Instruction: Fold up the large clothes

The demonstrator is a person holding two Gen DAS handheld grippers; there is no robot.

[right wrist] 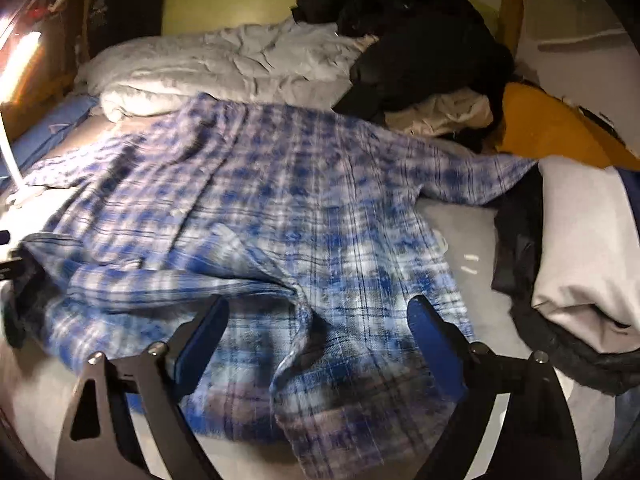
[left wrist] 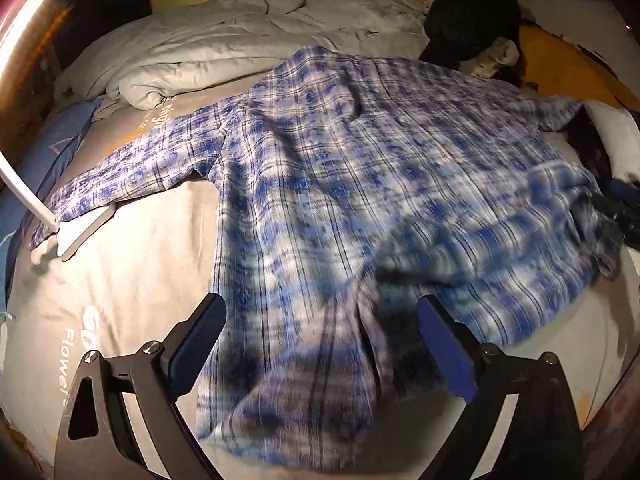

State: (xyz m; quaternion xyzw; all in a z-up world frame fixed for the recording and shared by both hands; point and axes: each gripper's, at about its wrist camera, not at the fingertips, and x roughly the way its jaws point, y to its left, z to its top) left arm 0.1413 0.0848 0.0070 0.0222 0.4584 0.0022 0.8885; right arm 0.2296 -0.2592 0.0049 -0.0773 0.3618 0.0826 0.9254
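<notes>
Plaid shirt [left wrist: 360, 184] spread on the bed [left wrist: 132, 280]

Left gripper [left wrist: 320, 320] and right gripper [right wrist: 316, 320] both hover over it, jaws apart, gripping nothing.

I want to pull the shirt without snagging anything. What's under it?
The plaid shirt lies on the grey bedsheet; one cuff overlaps the lamp base. Whatever else lies beneath is covered.

Shirt [left wrist: 360, 184] on bed [left wrist: 132, 280], duvet [left wrist: 224, 52] behind it
</notes>
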